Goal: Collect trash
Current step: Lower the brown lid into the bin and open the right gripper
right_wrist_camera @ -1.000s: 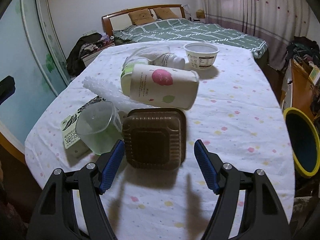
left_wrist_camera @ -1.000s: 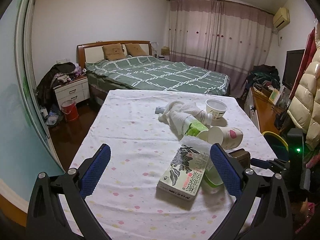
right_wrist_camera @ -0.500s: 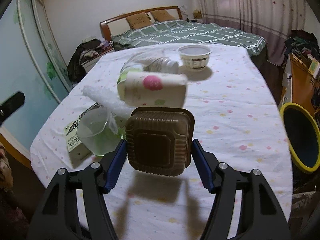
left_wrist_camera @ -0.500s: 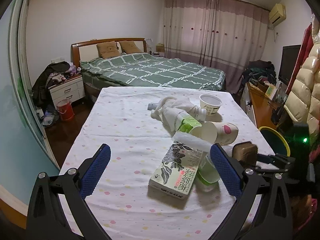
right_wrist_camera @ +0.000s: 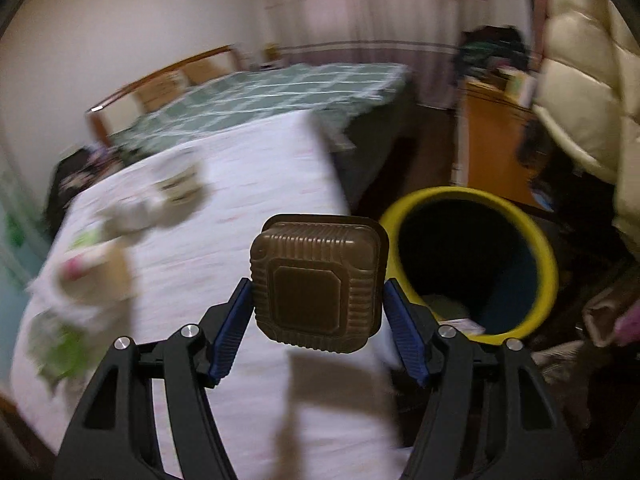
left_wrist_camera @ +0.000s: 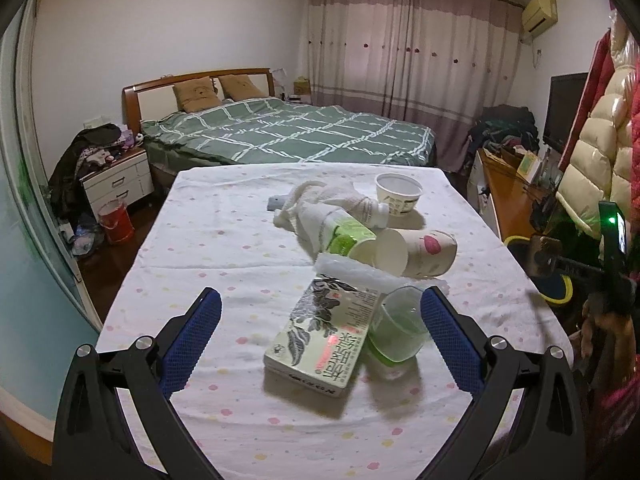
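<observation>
My right gripper (right_wrist_camera: pixel 318 324) is shut on a brown ribbed plastic tray (right_wrist_camera: pixel 318 280) and holds it in the air at the table's right edge, beside a yellow-rimmed trash bin (right_wrist_camera: pixel 548 264) on the floor. My left gripper (left_wrist_camera: pixel 320 332) is open and empty above the near end of the table. Between its fingers lie a printed carton box (left_wrist_camera: pixel 324 344) and a clear green cup (left_wrist_camera: pixel 398 328). Behind them lie a paper cup with a pink print (left_wrist_camera: pixel 420 252), a green-labelled bottle (left_wrist_camera: pixel 344 232), a white cloth (left_wrist_camera: pixel 308 204) and a white tub (left_wrist_camera: pixel 398 194).
The table (left_wrist_camera: pixel 208 240) has a white dotted cloth. A bed (left_wrist_camera: pixel 288 132) stands behind it, a nightstand and red bucket (left_wrist_camera: pixel 116 222) at the left. A wooden desk (right_wrist_camera: pixel 488 140) and a hanging puffy coat (right_wrist_camera: pixel 588 80) stand right of the bin.
My right gripper closed on the brown tray, lifted it off the table and swung right toward the yellow bin. My left gripper drew back a little and stayed open.
</observation>
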The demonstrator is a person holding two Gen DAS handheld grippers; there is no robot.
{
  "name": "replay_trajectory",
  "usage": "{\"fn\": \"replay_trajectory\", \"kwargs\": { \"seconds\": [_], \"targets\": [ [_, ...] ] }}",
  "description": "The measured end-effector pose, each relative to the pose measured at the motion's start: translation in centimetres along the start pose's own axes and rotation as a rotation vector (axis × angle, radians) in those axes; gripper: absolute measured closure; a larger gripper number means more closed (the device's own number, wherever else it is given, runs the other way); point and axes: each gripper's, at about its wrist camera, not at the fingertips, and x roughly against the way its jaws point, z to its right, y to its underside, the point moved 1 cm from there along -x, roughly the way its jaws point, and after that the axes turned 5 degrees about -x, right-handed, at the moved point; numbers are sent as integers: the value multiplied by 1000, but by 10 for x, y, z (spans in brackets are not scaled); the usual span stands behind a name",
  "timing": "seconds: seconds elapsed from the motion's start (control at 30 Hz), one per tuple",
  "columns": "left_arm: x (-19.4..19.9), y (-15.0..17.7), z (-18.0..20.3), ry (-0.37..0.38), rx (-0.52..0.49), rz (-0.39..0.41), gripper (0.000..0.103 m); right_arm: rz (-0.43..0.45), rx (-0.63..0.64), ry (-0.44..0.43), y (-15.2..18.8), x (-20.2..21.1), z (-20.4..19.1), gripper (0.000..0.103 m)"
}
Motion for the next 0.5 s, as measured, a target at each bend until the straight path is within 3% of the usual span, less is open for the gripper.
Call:
{"fn": "replay_trajectory", "kwargs": {
  "seconds": [0.27, 0.5],
  "targets": [
    [-18, 0, 22, 43, -31, -38, 5, -46, -126, 181, -16, -54, 87, 39],
    [-30, -3, 37, 76, -55, -62, 5, -98, -182, 219, -19, -83, 122, 38]
  ]
}}
